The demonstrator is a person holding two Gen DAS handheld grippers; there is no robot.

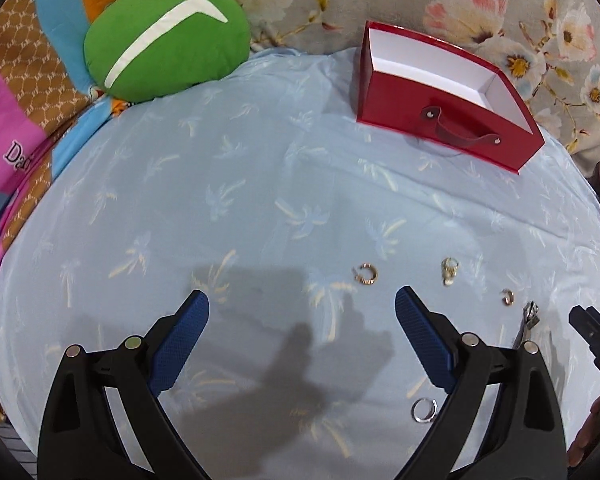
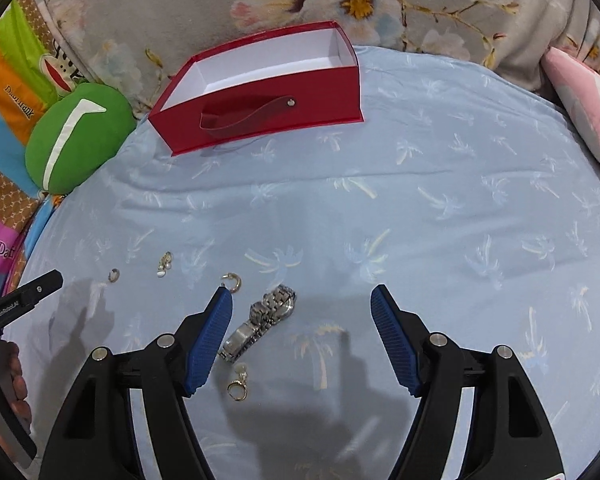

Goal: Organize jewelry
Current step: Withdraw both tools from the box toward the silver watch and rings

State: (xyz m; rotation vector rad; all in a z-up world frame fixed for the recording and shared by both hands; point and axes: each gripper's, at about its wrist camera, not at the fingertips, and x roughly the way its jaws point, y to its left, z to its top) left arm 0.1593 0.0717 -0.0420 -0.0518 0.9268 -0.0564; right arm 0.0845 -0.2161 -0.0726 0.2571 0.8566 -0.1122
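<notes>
An open red box (image 1: 444, 116) with a white inside and a strap handle stands at the far side of the blue sheet; it also shows in the right wrist view (image 2: 260, 116). My left gripper (image 1: 302, 304) is open and empty above the sheet. Ahead of it lie a gold hoop earring (image 1: 365, 273), a gold pearl earring (image 1: 449, 270) and a small hoop (image 1: 508, 297). A silver ring (image 1: 424, 410) lies by its right finger. My right gripper (image 2: 302, 302) is open and empty over a silver watch (image 2: 262, 322). A gold hoop (image 2: 233, 282) and a pearl earring (image 2: 238, 382) lie beside the watch.
A green cushion (image 1: 164, 40) sits at the far left, on colourful bedding (image 1: 16, 92). A floral blanket (image 2: 380, 0) lies behind the box. A pink pillow (image 2: 588, 108) is at the far right. The palm-print sheet (image 2: 440, 208) covers the bed.
</notes>
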